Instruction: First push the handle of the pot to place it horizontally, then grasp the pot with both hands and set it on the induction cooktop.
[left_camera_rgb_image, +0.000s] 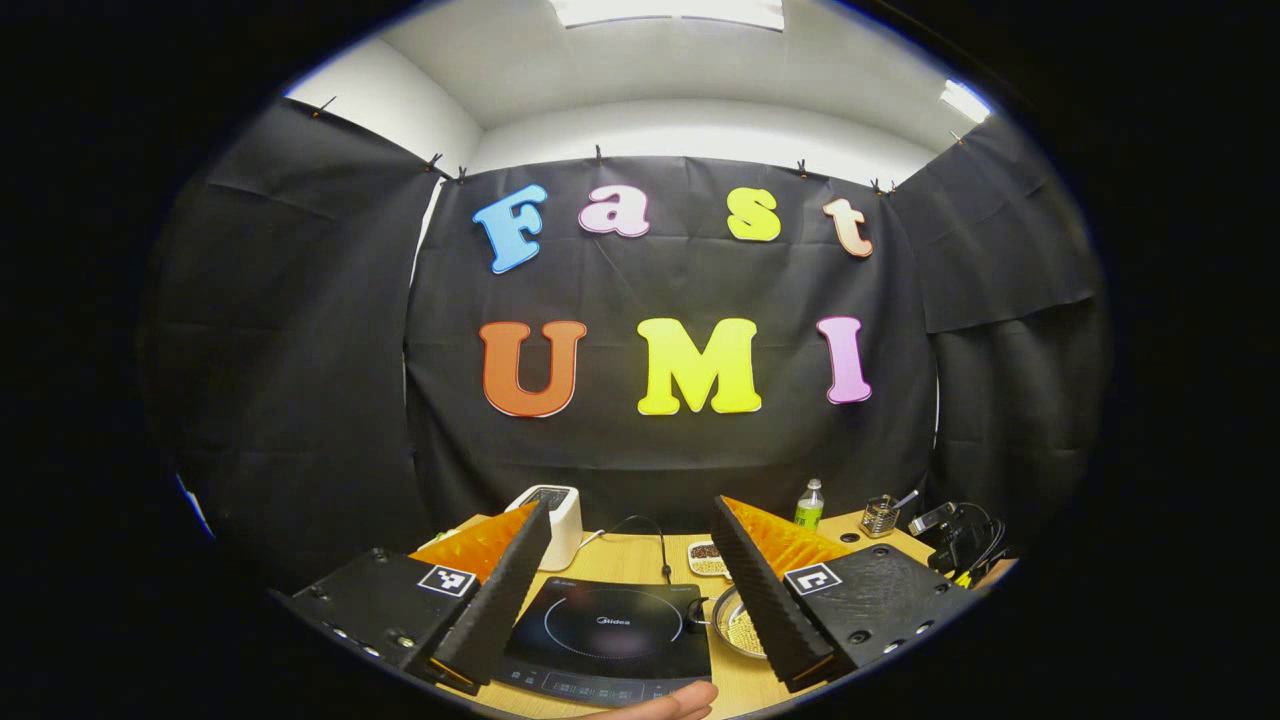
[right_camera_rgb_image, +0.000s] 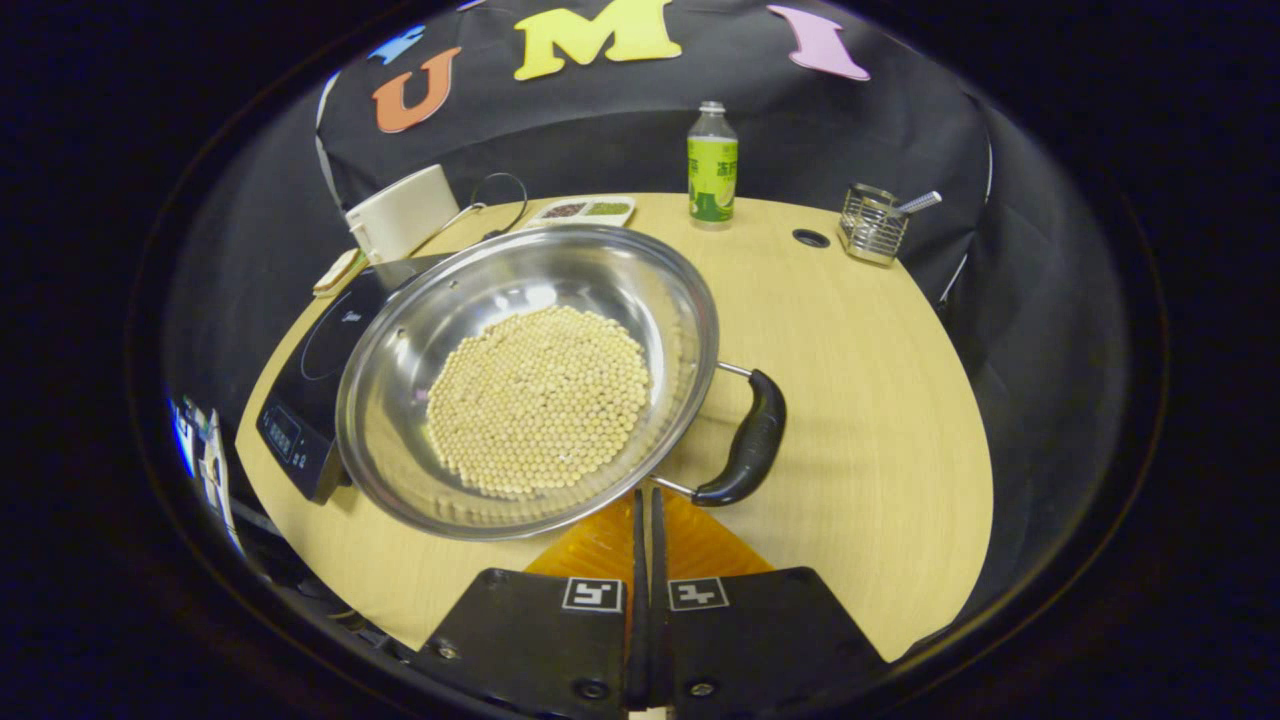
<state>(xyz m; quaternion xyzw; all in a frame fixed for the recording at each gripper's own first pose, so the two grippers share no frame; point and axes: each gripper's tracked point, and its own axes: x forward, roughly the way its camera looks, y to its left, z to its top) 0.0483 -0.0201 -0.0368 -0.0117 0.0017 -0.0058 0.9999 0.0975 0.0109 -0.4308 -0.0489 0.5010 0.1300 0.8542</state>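
We are working handle-push step: right gripper (right_camera_rgb_image: 645, 520) fingers closed, empty, near pot (right_camera_rgb_image: 530, 375) handle (right_camera_rgb_image: 748, 440). Left gripper (left_camera_rgb_image: 625, 590) wide open, empty, above induction cooktop (left_camera_rgb_image: 610, 625). Next: nudging handle horizontal.

Table (right_camera_rgb_image: 850, 400) R of pot (right_camera_rgb_image: 530, 380) free; cooktop (right_camera_rgb_image: 310, 380) crowds its L.

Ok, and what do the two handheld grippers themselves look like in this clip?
The left gripper has two long wedge-shaped fingers with ribbed inner faces, each on a flat dark textured block with screws and a square black-and-white marker tag. The right gripper is built the same: two dark blocks, one tag each, ridged wedge fingers. No cables or sleeves are visible on either.
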